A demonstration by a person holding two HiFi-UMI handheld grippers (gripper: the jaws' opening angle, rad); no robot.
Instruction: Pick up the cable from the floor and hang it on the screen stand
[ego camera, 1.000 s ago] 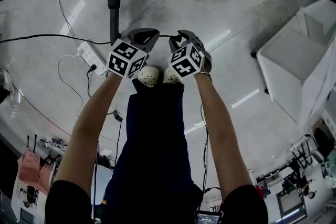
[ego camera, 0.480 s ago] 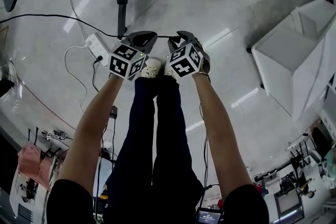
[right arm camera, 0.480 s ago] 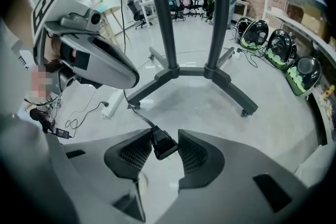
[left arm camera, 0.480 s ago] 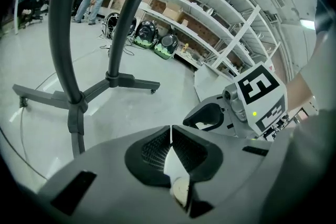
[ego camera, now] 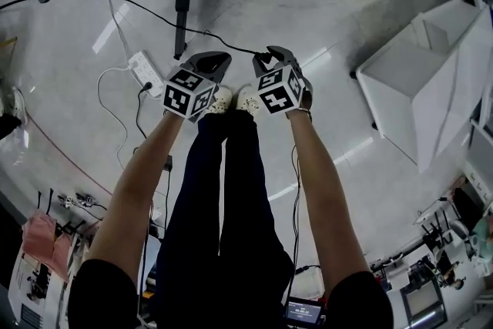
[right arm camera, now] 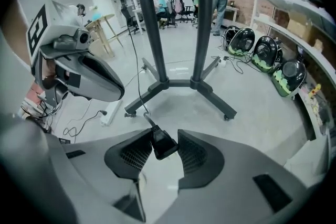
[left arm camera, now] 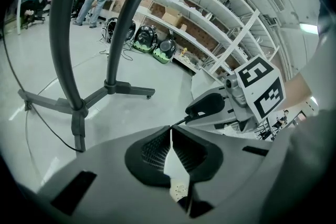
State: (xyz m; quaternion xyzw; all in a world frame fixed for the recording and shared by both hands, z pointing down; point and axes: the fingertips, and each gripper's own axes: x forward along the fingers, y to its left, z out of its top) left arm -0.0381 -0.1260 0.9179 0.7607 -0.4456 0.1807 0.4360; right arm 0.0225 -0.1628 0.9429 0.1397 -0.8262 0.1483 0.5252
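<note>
At far left a white plastic power strip lies on the pale glossy floor, its own white lead curling beside it. Next to it rises the black tubular-metal screen stand, legs splayed.

The left gripper hangs in front of me with its jaws closed tip to tip and nothing I can see between the ribbed pads.

The thin black cable runs in from the left, past the stand's foot and close by the left gripper's tips, to its chunky black plug, which the right gripper clamps squarely between its pads, clear of the floor. A white open box sits well apart at right.

My read: the cord is light and limp, with a smooth jacket that will slide over a bar unless draped in a loop. The plug is the only rigid part and the surest hold, so I would keep it there. I would pinch the cord further along with the free left gripper and carry a bight to the stand. I cannot tell whether the far end is tethered, so I would avoid pulling hard.
</note>
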